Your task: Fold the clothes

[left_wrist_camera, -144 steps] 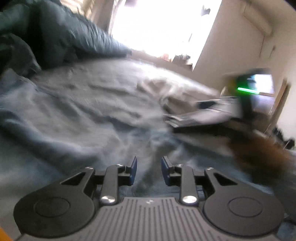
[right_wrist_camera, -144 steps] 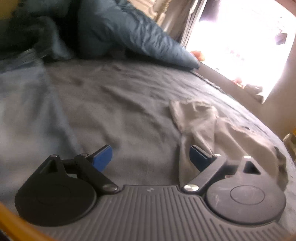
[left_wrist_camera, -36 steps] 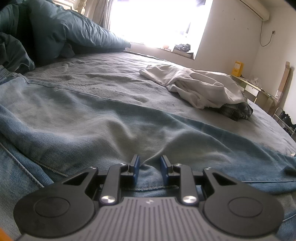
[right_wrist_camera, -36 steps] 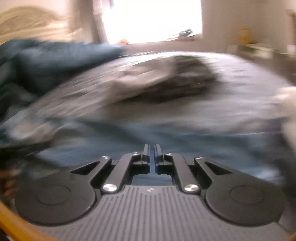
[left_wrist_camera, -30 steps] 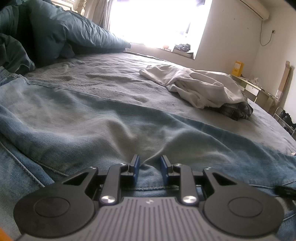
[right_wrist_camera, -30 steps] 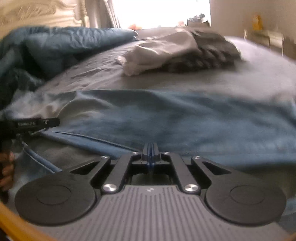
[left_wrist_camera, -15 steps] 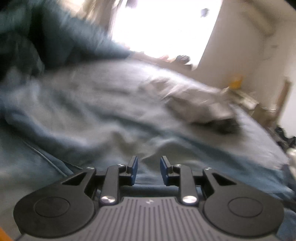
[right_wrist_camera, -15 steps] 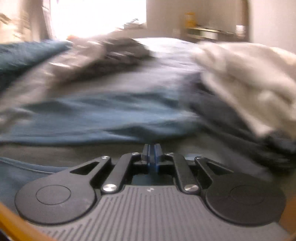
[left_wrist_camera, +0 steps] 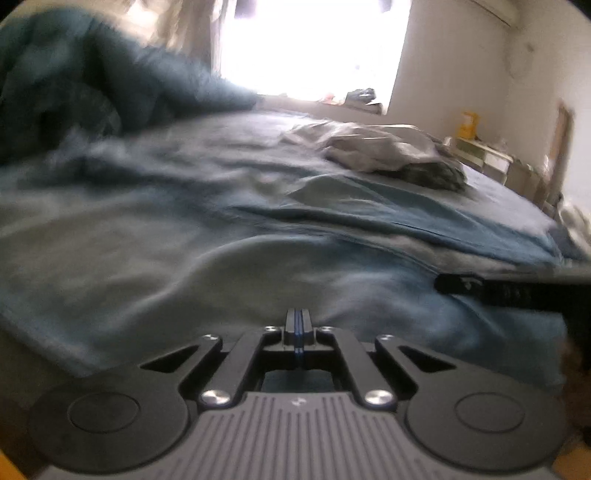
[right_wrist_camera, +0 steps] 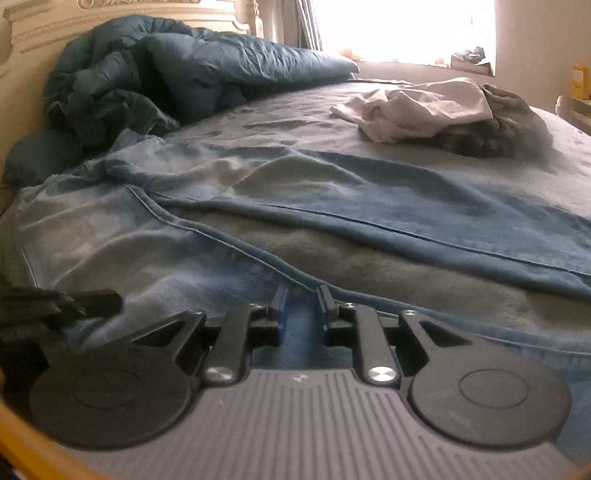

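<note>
Change: left gripper (left_wrist_camera: pixel 299 325) pads, parted a second ago, now pressed together; right gripper (right_wrist_camera: pixel 301 308), clamped tight a second ago, now parted.
Left jaws: clenched at the jeans' (left_wrist_camera: pixel 184 236) surface; whether denim is pinched between them cannot be told, view blurred.
Right jaws: released, a fold of the jeans (right_wrist_camera: pixel 332 206) lying in the gap.
Jeans: spread over the grey bed sheet (right_wrist_camera: pixel 295 122), directly ahead of both jaws, one leg running to the right.
Beyond jaws: white garment (right_wrist_camera: pixel 417 107) heaped on a dark plaid one (right_wrist_camera: pixel 509 129), well apart from the jeans.
Far left: teal duvet (right_wrist_camera: pixel 177 74) bunched against the headboard (right_wrist_camera: pixel 92 18).
</note>
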A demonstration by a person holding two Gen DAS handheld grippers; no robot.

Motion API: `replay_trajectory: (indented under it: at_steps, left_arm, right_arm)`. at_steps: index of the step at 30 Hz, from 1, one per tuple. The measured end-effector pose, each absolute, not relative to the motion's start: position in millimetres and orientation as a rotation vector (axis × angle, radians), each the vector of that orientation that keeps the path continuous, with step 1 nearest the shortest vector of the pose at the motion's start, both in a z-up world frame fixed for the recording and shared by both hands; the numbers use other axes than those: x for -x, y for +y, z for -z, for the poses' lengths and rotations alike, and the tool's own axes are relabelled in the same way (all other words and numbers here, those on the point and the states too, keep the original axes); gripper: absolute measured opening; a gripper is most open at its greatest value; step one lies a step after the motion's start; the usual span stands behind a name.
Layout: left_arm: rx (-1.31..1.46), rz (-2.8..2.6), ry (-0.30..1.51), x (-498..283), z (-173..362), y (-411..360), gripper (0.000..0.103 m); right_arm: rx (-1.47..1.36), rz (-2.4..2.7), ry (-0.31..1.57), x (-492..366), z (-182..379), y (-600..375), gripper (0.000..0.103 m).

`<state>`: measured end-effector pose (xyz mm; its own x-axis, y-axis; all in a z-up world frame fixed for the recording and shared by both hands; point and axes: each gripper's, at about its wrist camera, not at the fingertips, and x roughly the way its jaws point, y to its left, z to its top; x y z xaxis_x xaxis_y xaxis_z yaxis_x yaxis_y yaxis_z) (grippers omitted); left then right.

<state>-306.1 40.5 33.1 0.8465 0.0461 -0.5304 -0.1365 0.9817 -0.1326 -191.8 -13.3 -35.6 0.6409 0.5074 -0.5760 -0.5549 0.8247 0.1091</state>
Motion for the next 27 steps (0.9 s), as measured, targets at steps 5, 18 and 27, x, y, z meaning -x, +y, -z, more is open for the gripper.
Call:
replay_trajectory:
  at_steps: [5,18,27]
  left_arm:
    - [0.035,0.073,0.528,300,-27,-18,0.000]
    - [0.208,-0.058,0.500,274,-22,51,0.001]
    - [0.153,0.278,0.480,272,-17,-33,0.006]
  right_arm:
    - [0.106,-0.483,0.646,189,35,-51,0.015]
    - [0.145,-0.367,0.632,187,42,-75,0.023]
    - [0.136,-0.246,0.635,186,36,-108,0.042]
